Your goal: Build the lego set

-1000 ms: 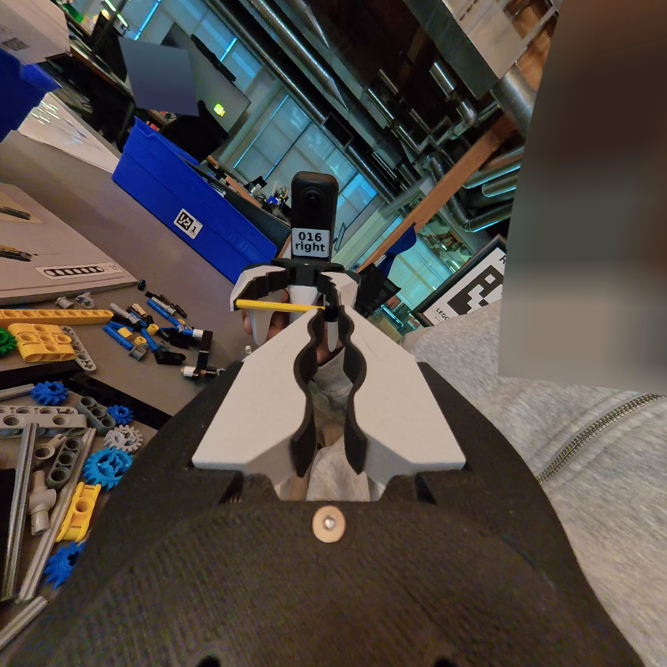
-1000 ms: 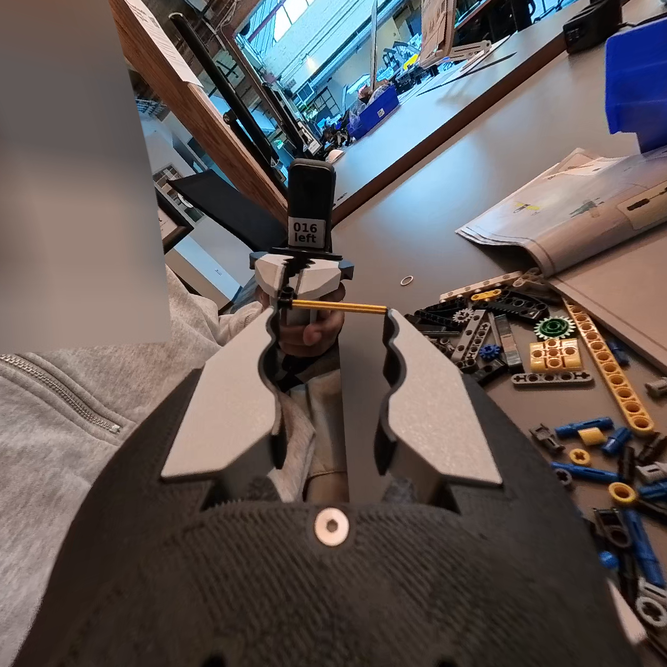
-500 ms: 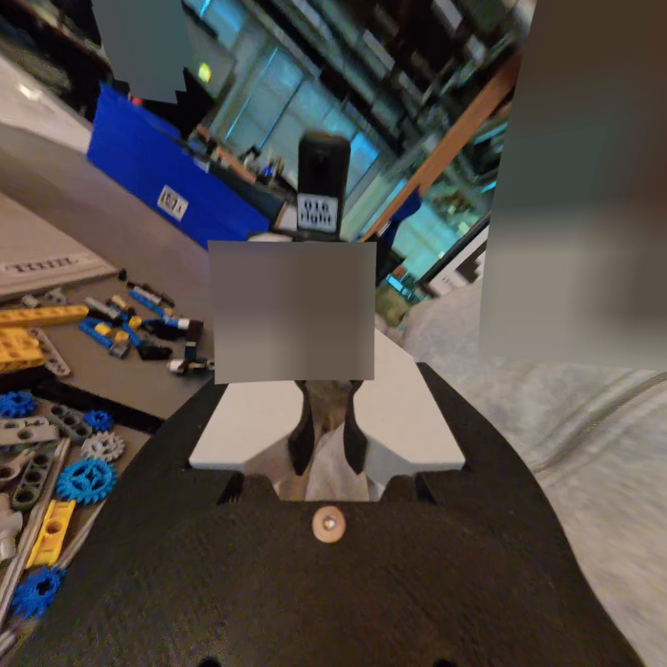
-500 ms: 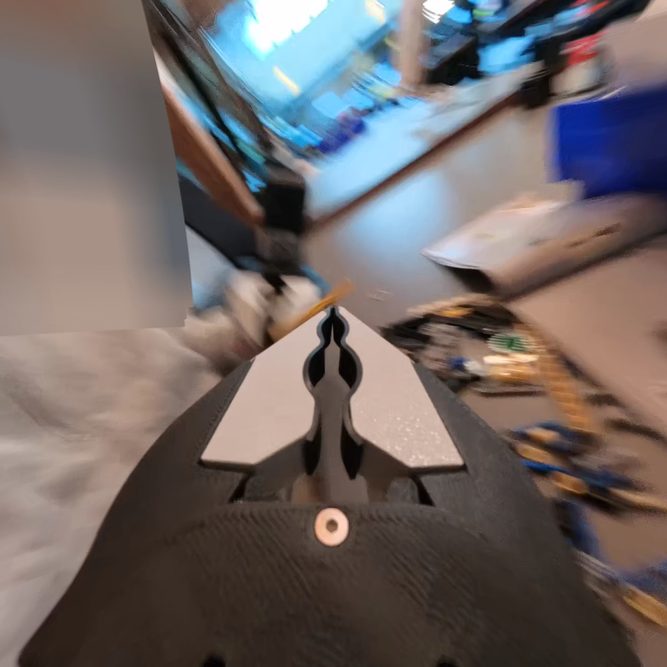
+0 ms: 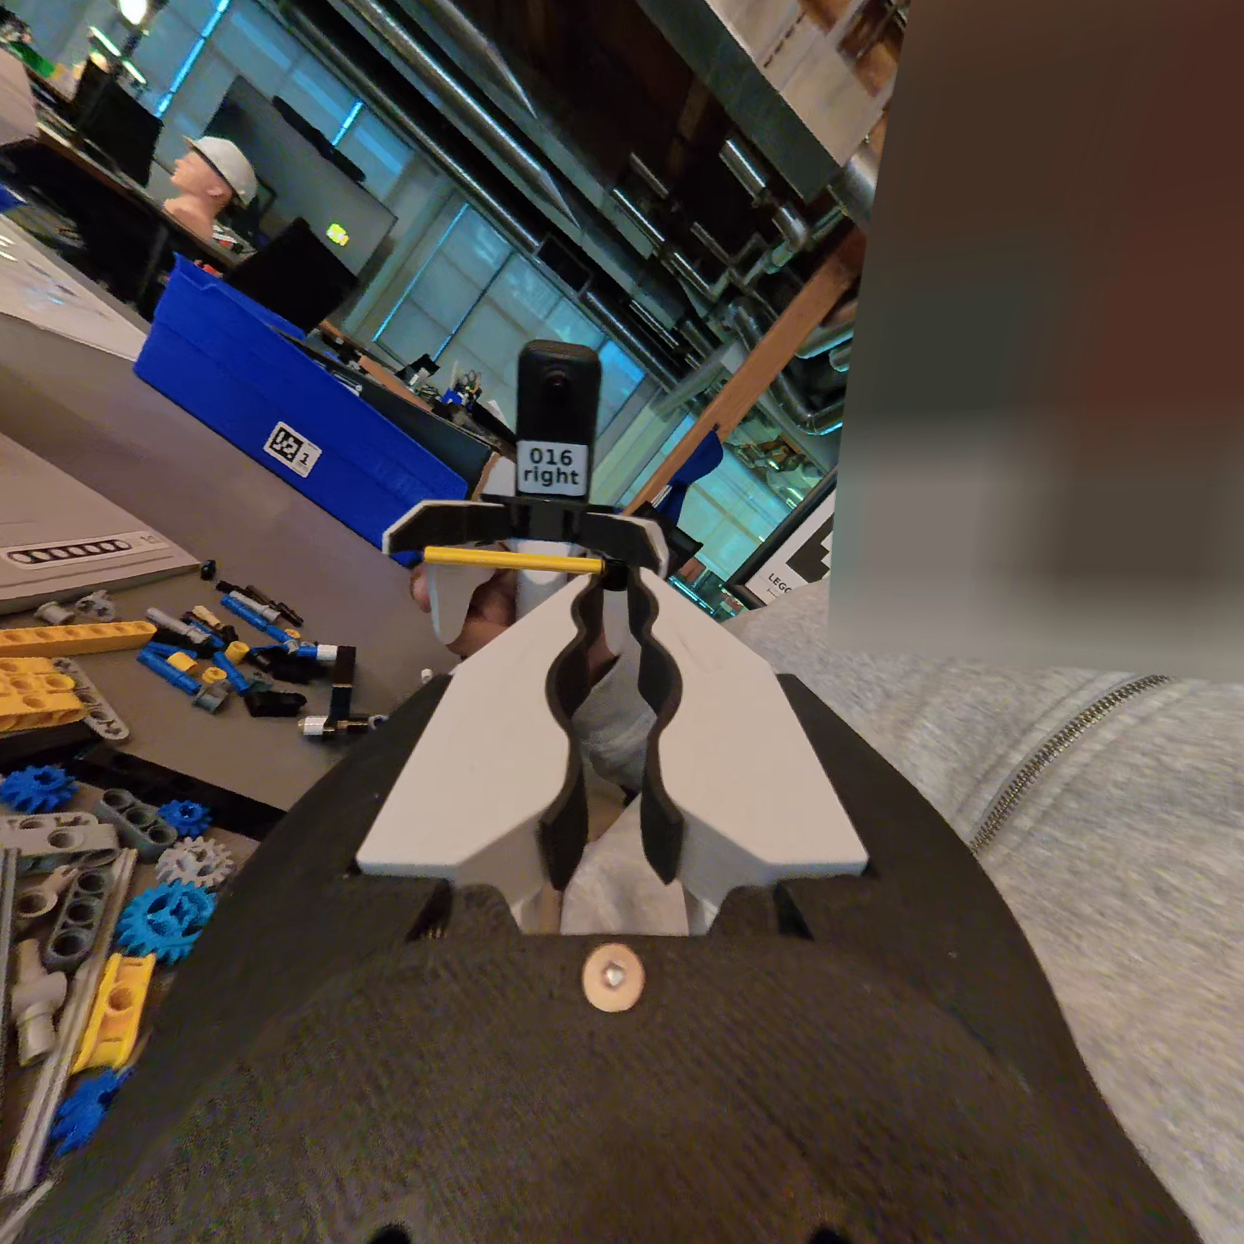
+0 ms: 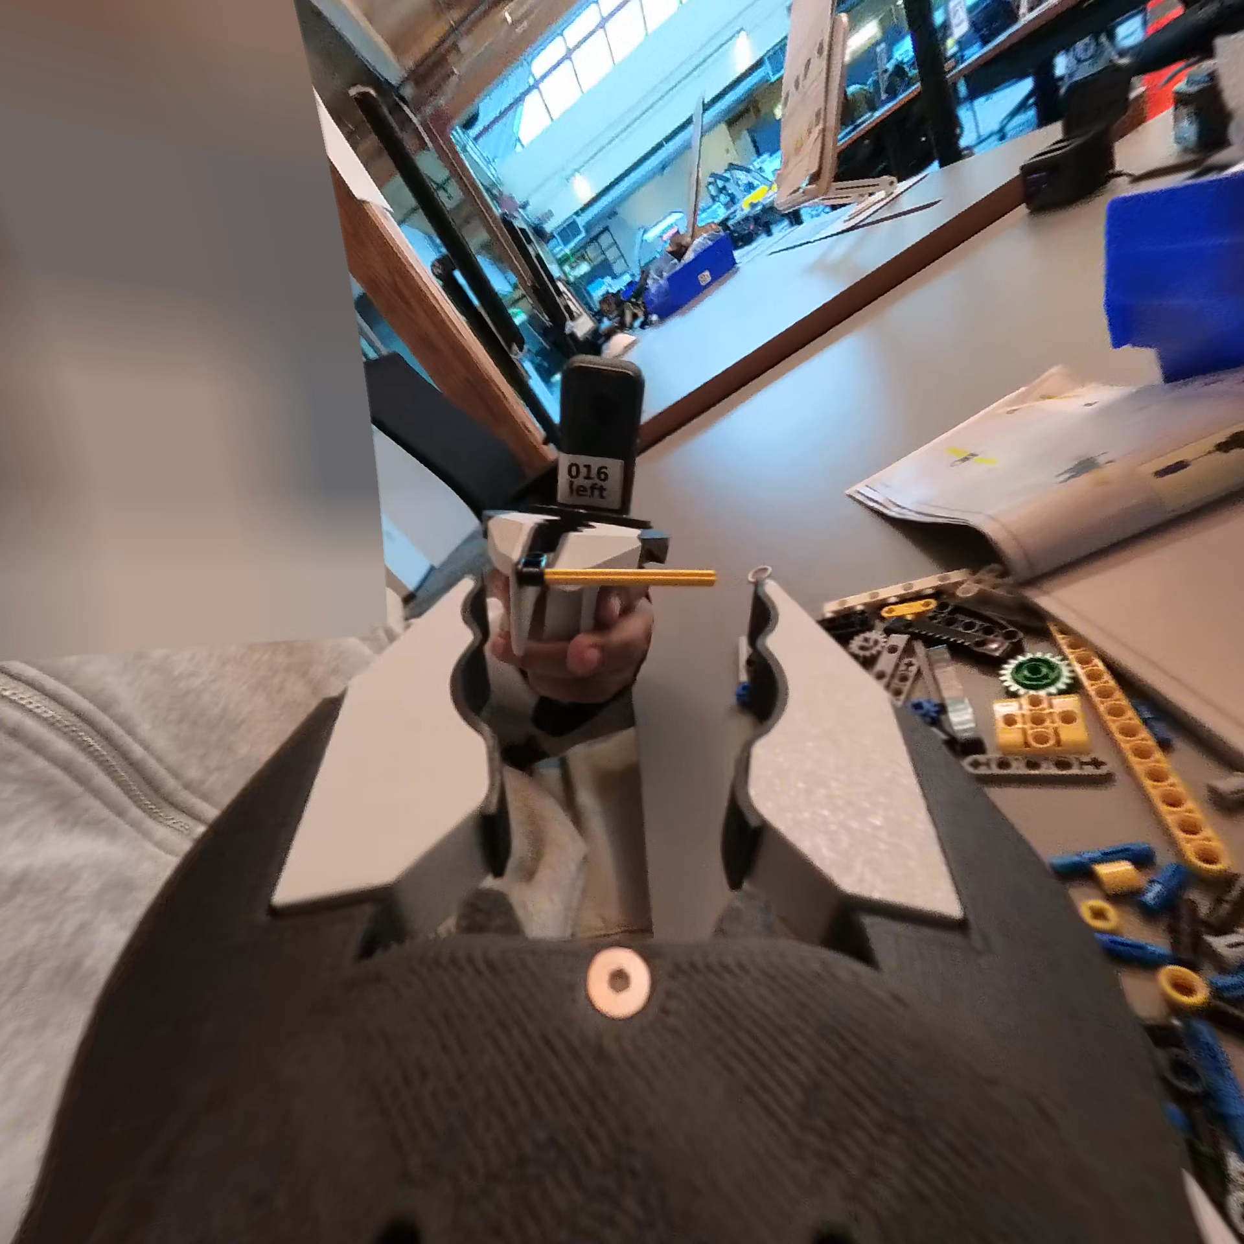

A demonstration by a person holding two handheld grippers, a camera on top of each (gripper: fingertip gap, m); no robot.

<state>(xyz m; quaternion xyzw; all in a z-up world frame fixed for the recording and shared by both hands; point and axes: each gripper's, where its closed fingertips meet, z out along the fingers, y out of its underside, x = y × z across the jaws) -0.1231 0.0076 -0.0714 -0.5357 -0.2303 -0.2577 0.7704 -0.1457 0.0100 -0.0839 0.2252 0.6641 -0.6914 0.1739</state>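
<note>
Nearest in the left wrist view, the left tongs [image 5: 611, 592] are nearly closed, their tips pinching a small black connector [image 5: 612, 580] fixed on the end of a yellow axle [image 5: 511, 559]. The axle sticks out level to the side, held up in the air over the person's lap and grey zip sweatshirt [image 5: 1050, 794], not resting on anything. In the right wrist view the right tongs [image 6: 616, 592] are spread wide and hold nothing; the axle's free end lies between their tips, touching neither.

Beside the tongs the grey-brown counter [image 6: 794, 485] carries the loose parts. In the left wrist view blue gears [image 5: 165, 917], grey beams and a small yellow piece [image 5: 114, 1010] lie closest, then a scatter of blue pins [image 5: 229, 646] and a long yellow beam [image 5: 74, 638]. In the right wrist view a long yellow holed beam [image 6: 1137, 754], a square yellow block [image 6: 1040, 723], a green gear [image 6: 1030, 674] and black beams [image 6: 956, 623] lie near one another; a small metal ring [image 6: 759, 573] sits apart on bare counter.

Farther back an open instruction booklet [image 6: 1050, 464] lies beside the parts, and beyond it a blue bin [image 5: 283, 410]. Between booklet and far wooden edge [image 6: 808, 330] the counter is bare and broad.

Beyond that is a large workshop hall with tall windows, ceiling pipes [image 5: 511, 134], more counters, and a dummy head with a white hard hat [image 5: 215, 176].
</note>
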